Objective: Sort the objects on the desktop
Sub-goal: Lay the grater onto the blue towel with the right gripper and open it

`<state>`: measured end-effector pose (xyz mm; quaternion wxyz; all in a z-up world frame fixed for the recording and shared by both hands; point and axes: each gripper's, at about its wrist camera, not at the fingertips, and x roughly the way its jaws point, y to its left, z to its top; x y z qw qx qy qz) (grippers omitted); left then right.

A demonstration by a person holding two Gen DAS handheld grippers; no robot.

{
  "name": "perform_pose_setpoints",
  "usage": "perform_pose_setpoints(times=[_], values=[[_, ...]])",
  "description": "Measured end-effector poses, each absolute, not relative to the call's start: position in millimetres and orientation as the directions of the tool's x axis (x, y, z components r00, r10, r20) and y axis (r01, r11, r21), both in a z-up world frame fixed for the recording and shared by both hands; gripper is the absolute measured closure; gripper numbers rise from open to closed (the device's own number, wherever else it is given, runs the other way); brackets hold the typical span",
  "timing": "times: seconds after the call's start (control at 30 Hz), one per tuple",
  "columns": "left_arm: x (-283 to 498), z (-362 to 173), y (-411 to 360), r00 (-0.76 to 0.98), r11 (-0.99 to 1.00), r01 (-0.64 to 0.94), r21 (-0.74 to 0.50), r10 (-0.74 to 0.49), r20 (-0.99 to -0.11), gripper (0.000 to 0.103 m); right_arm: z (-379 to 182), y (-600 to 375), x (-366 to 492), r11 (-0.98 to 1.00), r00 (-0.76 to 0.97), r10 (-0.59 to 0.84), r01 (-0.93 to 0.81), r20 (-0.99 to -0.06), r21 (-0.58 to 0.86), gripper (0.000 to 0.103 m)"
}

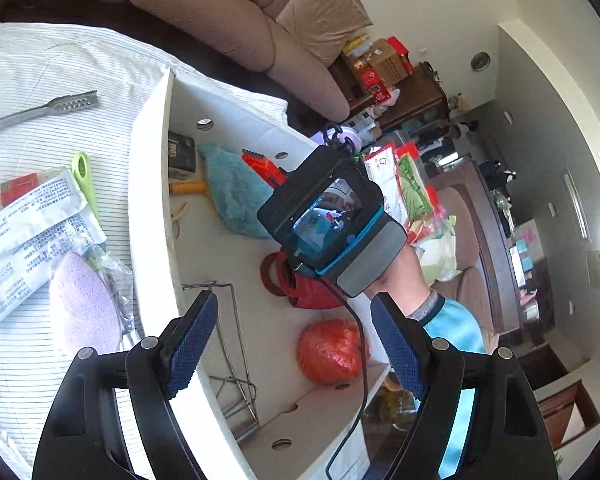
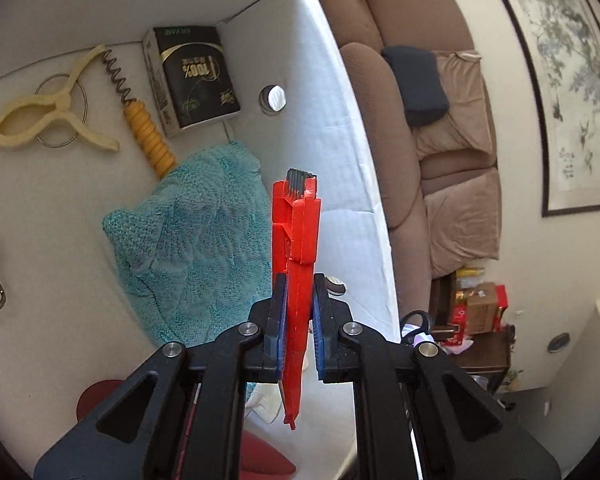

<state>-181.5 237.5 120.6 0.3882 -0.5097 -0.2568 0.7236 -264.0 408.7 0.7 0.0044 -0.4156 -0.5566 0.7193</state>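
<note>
My right gripper (image 2: 298, 308) is shut on a red plastic tool (image 2: 296, 236) with dark teeth at its tip. It holds the tool upright over a teal towel (image 2: 196, 232) inside a white cardboard box (image 2: 340, 128). In the left wrist view, the red tool (image 1: 264, 166) pokes out beyond the black housing (image 1: 328, 220) of the right-hand device, which a hand holds over the box (image 1: 152, 184). My left gripper (image 1: 296, 344) is open above the box's near end. Nothing is between its blue pads (image 1: 192, 344).
The box also holds a black carton (image 2: 192, 76), a cream clip (image 2: 48, 116), a yellow-handled spiral brush (image 2: 148, 132), a red bag (image 1: 308, 288), an orange wrapped ball (image 1: 330, 352) and a wire rack (image 1: 228, 340). On the striped cloth lie metal tongs (image 1: 44, 108), a green tool (image 1: 86, 180), white packets (image 1: 32, 232) and a purple sponge (image 1: 86, 304).
</note>
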Motion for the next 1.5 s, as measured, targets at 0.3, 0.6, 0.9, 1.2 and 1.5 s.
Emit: perform_pose_setpoints(times=[0.3, 0.6, 0.9, 1.2, 1.5], values=[[-167.2, 114.7, 250.7, -0.161, -0.573, -0.307, -0.760, 0.818, -0.552, 0.022, 21.9, 429.6, -251.5, -0.551, -0.600, 0.423, 0.424, -0.679, -0.718, 0.053], [-147.6, 117.4, 260.7, -0.158, -0.632, -0.308, -0.711, 0.771, -0.617, 0.022, 97.1, 480.3, -211.3, -0.801, -0.596, 0.278, 0.290, -0.753, -0.525, 0.049], [-136.0, 128.2, 258.7, -0.162, -0.666, -0.357, -0.655, 0.735, -0.658, 0.022, 106.7, 519.4, -230.4, -0.994, -0.435, 0.006, 0.098, -0.900, -0.053, 0.051], [-119.8, 131.2, 265.7, -0.221, -0.709, -0.440, -0.552, 0.681, -0.698, 0.022, 53.3, 510.1, -236.2, -0.998, -0.296, -0.056, -0.008, -0.954, 0.061, 0.049], [-111.8, 126.4, 269.7, -0.215, -0.706, -0.475, -0.526, 0.672, -0.708, 0.022, 22.5, 484.9, -249.0, -0.999, -0.175, 0.050, -0.029, -0.983, -0.046, 0.048]])
